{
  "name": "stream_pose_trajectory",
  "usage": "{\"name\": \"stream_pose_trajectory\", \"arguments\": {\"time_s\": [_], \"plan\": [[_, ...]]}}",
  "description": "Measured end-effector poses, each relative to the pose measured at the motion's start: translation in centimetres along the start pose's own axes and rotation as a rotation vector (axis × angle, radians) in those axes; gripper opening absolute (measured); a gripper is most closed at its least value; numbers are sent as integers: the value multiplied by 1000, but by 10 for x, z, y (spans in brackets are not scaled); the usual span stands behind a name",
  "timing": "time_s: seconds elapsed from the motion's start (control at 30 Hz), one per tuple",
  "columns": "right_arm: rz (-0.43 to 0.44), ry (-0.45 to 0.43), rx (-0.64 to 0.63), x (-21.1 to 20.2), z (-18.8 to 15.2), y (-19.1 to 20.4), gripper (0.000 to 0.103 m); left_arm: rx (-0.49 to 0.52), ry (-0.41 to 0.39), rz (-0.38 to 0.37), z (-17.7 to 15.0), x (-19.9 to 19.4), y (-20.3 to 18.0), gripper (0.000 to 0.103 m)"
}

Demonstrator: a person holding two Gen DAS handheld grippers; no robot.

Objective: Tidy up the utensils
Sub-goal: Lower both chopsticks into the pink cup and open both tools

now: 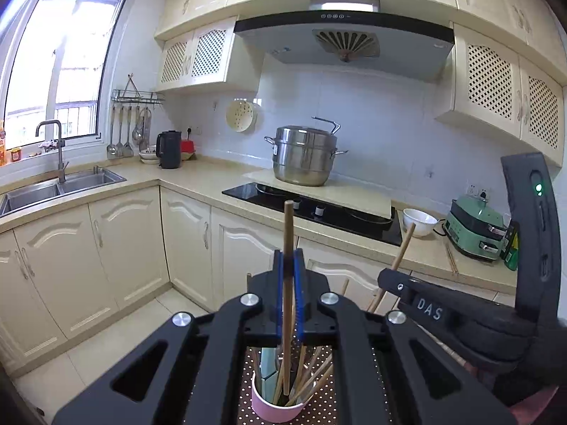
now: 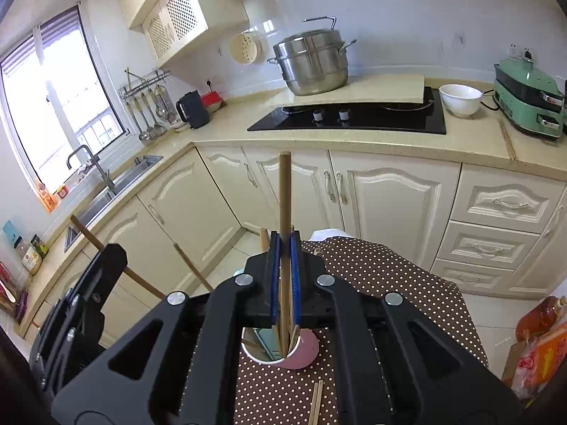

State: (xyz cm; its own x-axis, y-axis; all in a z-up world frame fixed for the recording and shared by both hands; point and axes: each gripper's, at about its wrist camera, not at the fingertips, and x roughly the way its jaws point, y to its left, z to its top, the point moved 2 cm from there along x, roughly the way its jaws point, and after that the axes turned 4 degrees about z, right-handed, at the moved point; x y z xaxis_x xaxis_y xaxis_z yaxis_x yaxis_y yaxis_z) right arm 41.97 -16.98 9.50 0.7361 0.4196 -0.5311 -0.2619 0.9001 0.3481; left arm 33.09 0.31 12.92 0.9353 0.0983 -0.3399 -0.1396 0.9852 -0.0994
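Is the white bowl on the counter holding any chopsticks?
No, the white bowl beside the stove looks empty; the chopsticks stand in the pink cup.

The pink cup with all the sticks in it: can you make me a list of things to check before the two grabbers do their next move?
1. Left gripper grips its chopstick: ok, jaws shut on it.
2. Right gripper grips its own chopstick: ok, jaws shut on it.
3. Pink cup upright on the dotted cloth: ok.
4. Room left in the cup: cannot tell; it already holds several chopsticks.
5. Both grippers clear of each other: ok, side by side, not touching.
6. No chopsticks left outside the cup: not ok, a loose pair lies on the cloth and another pair on the counter.
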Motion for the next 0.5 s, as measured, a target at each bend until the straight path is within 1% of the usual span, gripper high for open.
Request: {"name": "stream_pose_trajectory", "arguments": {"time_s": [0.07,0.13,0.23,0.3,0.43,0.5], "plan": [[-22,4,-22,9,-4,1,7,2,17,7,-5,10,2,6],[-21,26,-35,21,-11,2,7,7,46,9,-13,22,4,6],[-11,82,-38,40,-24,1,7,14,100,13,-26,40,8,6],[-21,117,-41,52,-35,-2,7,14,137,17,-38,49,13,6],[-13,207,-20,75,-59,-11,7,47,198,17,-60,65,21,7],[-18,192,-25,76,-65,-14,7,59,216,37,-70,70,27,10]]}}
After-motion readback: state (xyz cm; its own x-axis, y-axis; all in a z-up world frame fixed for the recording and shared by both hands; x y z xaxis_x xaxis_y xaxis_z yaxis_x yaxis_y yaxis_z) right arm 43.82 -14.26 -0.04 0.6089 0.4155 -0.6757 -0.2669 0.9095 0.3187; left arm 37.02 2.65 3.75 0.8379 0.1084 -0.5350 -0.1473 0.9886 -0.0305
